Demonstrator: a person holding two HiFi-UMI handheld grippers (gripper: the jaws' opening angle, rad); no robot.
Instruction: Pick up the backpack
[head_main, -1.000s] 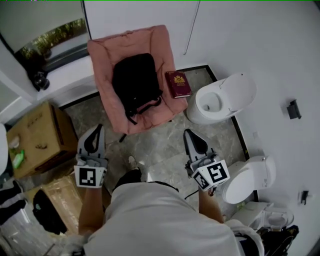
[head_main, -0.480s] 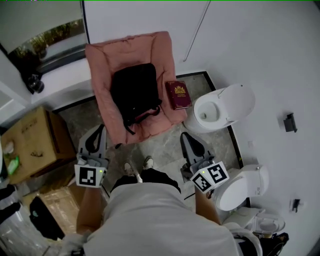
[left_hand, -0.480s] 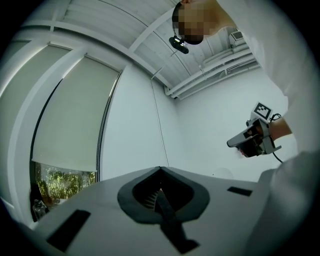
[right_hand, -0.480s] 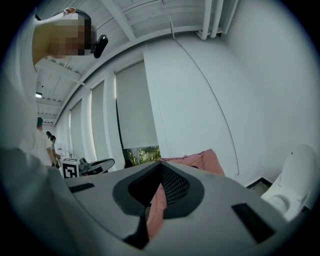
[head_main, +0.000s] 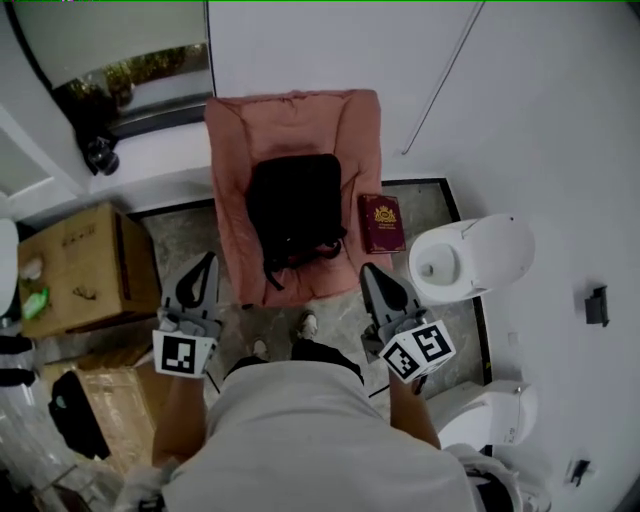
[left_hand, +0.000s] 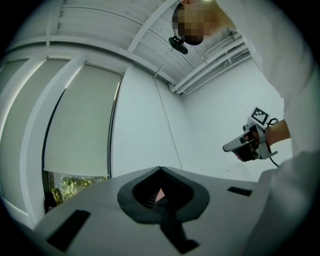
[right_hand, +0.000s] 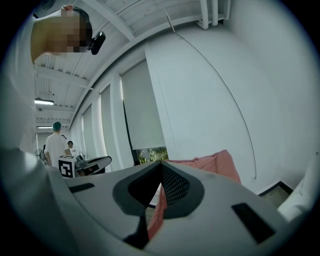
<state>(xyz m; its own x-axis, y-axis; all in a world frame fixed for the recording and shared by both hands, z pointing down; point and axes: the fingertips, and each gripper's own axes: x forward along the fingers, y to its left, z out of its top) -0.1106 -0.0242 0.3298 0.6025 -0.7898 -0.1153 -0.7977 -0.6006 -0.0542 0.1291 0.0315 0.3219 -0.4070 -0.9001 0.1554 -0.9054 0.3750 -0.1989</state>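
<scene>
**Grippers nearer the chair**

Head view: the black backpack (head_main: 295, 205) lies on the pink chair (head_main: 290, 115). The left gripper (head_main: 206, 260) and right gripper (head_main: 368, 270) now flank the chair's front edge, closer than before.
Left gripper view: jaws together, empty.
Right gripper view: jaws together, empty, chair ahead.

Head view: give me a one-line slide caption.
Left gripper and right gripper, both shut, hover short of the black backpack on the pink chair.

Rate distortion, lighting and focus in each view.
Head view: even light, the backpack sharp, straight lines slightly bowed. Left gripper view: heavy fisheye, black corners, the near jaws soft. Right gripper view: same fisheye and dark rim; the pink armchair beyond the jaws is clear.
</scene>
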